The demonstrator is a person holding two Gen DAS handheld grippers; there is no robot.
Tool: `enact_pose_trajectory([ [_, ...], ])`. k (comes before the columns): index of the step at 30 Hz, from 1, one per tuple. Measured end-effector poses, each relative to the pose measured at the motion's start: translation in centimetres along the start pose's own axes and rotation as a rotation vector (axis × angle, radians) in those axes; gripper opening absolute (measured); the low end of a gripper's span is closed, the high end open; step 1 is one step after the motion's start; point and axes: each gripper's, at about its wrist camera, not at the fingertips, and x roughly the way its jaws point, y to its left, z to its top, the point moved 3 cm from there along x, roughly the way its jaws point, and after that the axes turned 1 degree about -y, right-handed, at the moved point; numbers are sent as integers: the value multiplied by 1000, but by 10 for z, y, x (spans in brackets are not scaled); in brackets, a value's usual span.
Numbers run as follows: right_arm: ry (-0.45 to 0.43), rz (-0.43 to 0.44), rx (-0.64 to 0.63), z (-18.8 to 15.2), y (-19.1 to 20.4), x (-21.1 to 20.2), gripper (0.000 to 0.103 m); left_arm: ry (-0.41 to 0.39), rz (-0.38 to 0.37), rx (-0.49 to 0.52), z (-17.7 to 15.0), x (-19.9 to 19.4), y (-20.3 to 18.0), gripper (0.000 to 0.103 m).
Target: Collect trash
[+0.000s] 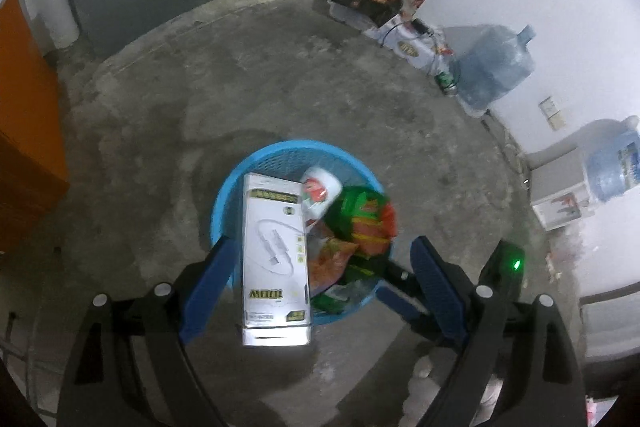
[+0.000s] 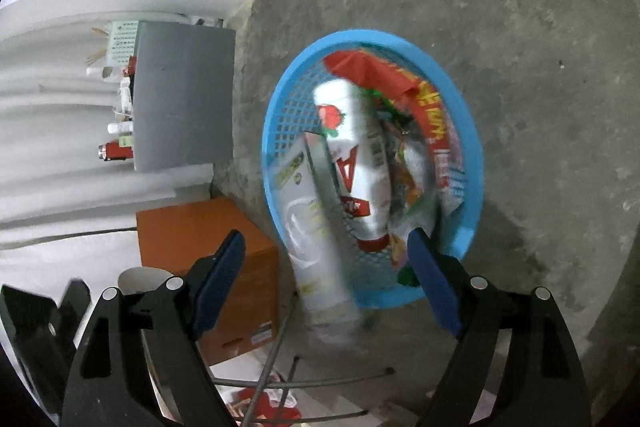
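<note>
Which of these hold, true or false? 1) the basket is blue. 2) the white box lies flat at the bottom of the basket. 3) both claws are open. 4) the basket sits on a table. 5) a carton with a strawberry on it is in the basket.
1) True: the basket is blue mesh plastic.
2) False: the white box leans over the rim, one end sticking out.
3) True: the left claw and the right claw both stand wide, clamping nothing.
4) False: it sits on the bare concrete floor.
5) True: the strawberry carton lies among the wrappers.
</note>
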Motion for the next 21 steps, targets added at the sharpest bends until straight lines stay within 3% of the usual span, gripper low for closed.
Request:
enact_pose_trajectory([
  [6, -69, 1, -59, 1, 7, -29, 80, -55, -48, -2, 2, -32, -10, 87],
  [11, -101, 7, -183, -20, 13, -57, 75, -99, -85, 40, -4, -77, -16, 87],
  [15, 42, 47, -327, -62, 35, -35, 67, -124, -122, 66, -21, -125, -10, 87],
  [17, 143, 56, -381, -85, 46, -11, 60, -171, -94, 61, -36, -159, 5, 87],
  [21, 323, -13, -440, -119, 55, 54, 58, -239, -60, 11, -65, -215, 44, 87],
])
